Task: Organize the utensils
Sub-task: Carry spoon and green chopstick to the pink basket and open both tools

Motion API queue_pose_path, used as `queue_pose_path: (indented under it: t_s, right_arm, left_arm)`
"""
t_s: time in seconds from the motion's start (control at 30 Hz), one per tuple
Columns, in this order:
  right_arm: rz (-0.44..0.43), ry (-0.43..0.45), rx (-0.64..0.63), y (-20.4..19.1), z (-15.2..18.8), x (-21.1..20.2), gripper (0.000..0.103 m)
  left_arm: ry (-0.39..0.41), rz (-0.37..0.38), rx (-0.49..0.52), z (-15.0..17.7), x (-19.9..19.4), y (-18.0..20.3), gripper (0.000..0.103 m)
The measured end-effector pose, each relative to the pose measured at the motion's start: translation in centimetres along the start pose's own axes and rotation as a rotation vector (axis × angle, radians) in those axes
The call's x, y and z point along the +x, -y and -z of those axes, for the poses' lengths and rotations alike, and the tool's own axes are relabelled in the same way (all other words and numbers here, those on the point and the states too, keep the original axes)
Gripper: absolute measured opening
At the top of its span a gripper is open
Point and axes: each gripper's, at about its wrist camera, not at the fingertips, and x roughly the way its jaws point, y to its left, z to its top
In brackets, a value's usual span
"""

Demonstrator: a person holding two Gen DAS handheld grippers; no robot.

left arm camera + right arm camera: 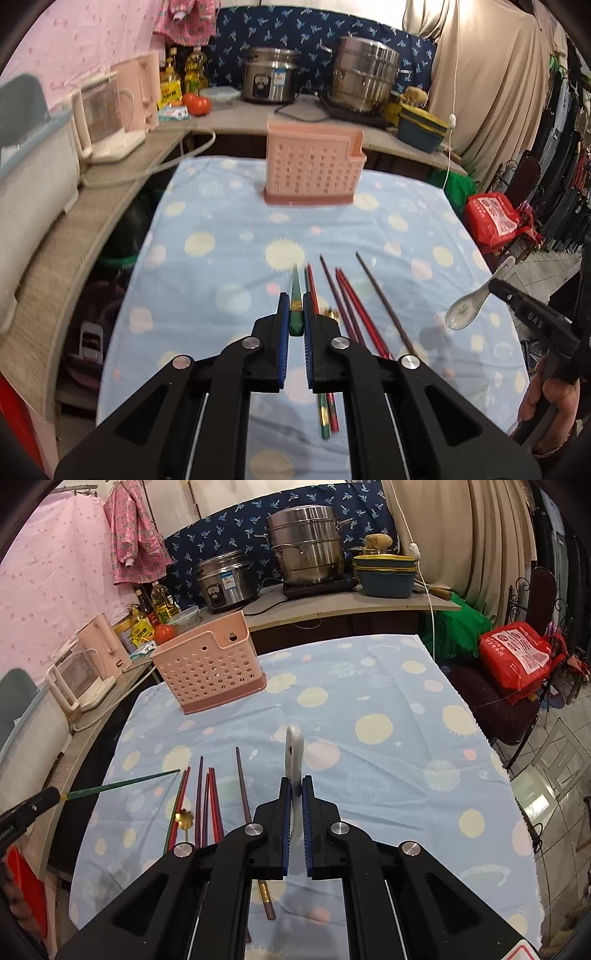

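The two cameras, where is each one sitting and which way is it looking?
Left wrist camera: sits on the left gripper, looks along its jaws, shut on a green chopstick, toward the pink basket; the right gripper and the person's hand show.
Right wrist camera: sits on the right gripper, looks along its jaws, shut on a white spoon.
Both see the basket, the loose chopsticks and the blue cloth.

The near ends of the chopsticks (212,805) ran out of sight beneath the right tongs (295,786). The spoon (294,753) showed only its handle there, its bowl hidden. A small gold flower-shaped piece (184,818) among the chopsticks was too small to identify.
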Motion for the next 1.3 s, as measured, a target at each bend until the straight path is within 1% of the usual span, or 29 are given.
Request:
queue_pose_path:
  t_s: [0.17, 0.37, 0.5, 0.7, 0.8, 0.9, 1.0, 1.1, 1.3]
  right_arm:
    - [-0.016, 0.025, -0.036, -1.6, -3.6, 1.3, 0.006]
    - [-0.037, 0.05, -0.073, -3.7, -8.7, 3.7, 0.006]
    - [-0.062, 0.062, -0.074, -4.9, -12.7, 6.1, 0.006]
    - [-0.062, 0.105, -0.084, -6.8, -18.7, 9.6, 0.006]
    - [-0.078, 0.12, -0.073, -7.4, -21.5, 11.6, 0.006]
    - [-0.082, 0.122, -0.074, -8.1, -23.3, 13.8, 0.006]
    - [-0.086, 0.11, -0.079, -8.7, -24.0, 15.6, 0.006]
    - [-0.081, 0.094, -0.094, -9.2, -23.9, 17.4, 0.006]
    - [-0.061, 0.051, -0.108, -9.5, -22.9, 20.6, 0.006]
  left_arm:
    - [0.1, -0.003, 0.048, -6.4, -1.4, 0.3, 0.007]
    - [0.214, -0.042, 0.088, -14.1, -2.0, 0.5, 0.007]
    - [0.274, -0.045, 0.083, -19.4, -1.6, 0.5, 0.007]
    - [0.36, -0.035, 0.045, -26.2, -0.2, 0.2, 0.007]
    - [0.362, -0.028, 0.031, -28.7, 1.9, 0.0, 0.007]
    - [0.33, -0.023, 0.019, -29.6, 4.8, -0.3, 0.007]
    - [0.298, -0.011, 0.01, -29.5, 7.2, -0.7, 0.007]
    - [0.281, -0.013, 0.015, -29.1, 8.9, -0.6, 0.007]
    - [0.244, -0.045, 0.008, -28.3, 11.5, -1.3, 0.007]
